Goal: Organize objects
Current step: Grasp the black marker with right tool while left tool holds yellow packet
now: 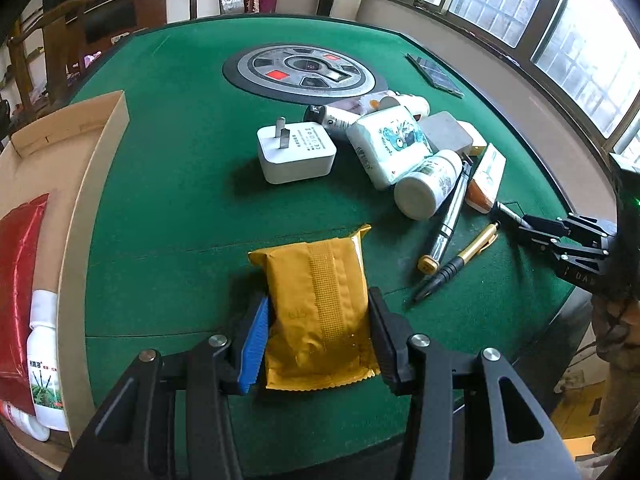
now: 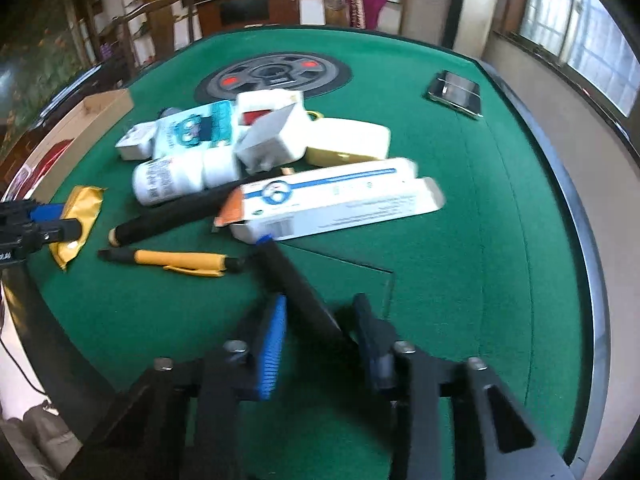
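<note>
Left gripper [image 1: 318, 336], closed on a yellow foil packet [image 1: 320, 312] over the near part of the green desk [image 1: 180, 168]; the packet's lower end is partly masked by the fingers. In the right wrist view only this gripper's tip shows at the frame's left edge, with the same packet [image 2: 78, 220] in it.

Right gripper [image 2: 316, 332], jaws narrowed on a dark flat bar [image 2: 296, 284] that slants between the blue pads [image 2: 272, 344]; motion blur leaves the object's identity unclear. In the left wrist view this gripper [image 1: 504, 210] enters from the right edge, its tip near a gold pen [image 1: 456, 266], and what it holds cannot be made out.

The pile near the desk's centre, right of the white plug adapter [image 1: 296, 152]: a tissue pack [image 1: 390, 144], a white bottle [image 1: 428, 184] and a silver pen [image 1: 450, 220], overlapping so that several items are half hidden. The right wrist view alone exposes the long toothpaste box [image 2: 340, 200] in full and a phone [image 2: 456, 92] toward the far right edge.

The left wrist view alone shows the cardboard box [image 1: 96, 184] at the desk's left edge, cut off by the frame, holding a red packet [image 1: 20, 280] and a labelled bottle [image 1: 44, 368].
</note>
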`<state>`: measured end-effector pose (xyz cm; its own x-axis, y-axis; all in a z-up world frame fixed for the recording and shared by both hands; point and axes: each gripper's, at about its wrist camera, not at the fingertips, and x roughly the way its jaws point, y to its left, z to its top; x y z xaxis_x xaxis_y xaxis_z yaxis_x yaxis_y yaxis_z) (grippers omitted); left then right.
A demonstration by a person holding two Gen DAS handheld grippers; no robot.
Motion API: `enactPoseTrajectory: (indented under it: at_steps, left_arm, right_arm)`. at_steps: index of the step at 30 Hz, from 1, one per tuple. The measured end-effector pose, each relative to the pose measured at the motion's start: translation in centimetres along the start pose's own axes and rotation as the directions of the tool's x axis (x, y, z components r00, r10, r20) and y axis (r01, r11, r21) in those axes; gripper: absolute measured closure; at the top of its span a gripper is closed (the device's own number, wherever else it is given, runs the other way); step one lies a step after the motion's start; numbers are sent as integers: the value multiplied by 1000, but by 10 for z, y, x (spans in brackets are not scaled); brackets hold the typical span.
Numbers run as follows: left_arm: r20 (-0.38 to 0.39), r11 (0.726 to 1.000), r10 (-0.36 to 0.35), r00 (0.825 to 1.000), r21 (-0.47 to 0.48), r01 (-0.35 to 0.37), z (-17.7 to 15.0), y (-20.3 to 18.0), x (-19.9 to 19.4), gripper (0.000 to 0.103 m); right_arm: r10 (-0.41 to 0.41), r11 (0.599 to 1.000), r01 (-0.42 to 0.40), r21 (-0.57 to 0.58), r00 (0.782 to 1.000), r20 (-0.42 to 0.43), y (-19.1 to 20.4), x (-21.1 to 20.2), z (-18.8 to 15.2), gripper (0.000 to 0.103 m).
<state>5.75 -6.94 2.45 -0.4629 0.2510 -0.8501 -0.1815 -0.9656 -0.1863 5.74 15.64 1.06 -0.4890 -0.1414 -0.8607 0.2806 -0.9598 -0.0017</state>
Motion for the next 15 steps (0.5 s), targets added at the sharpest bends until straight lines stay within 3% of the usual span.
enactPoseTrajectory:
  at_steps: [15]
  left_arm:
    - [-14,1000,-10,1000,1,10,-2,3,0,57]
  right_arm:
    - [-12,1000,12,-17,999,-41,5,-4,-5,84]
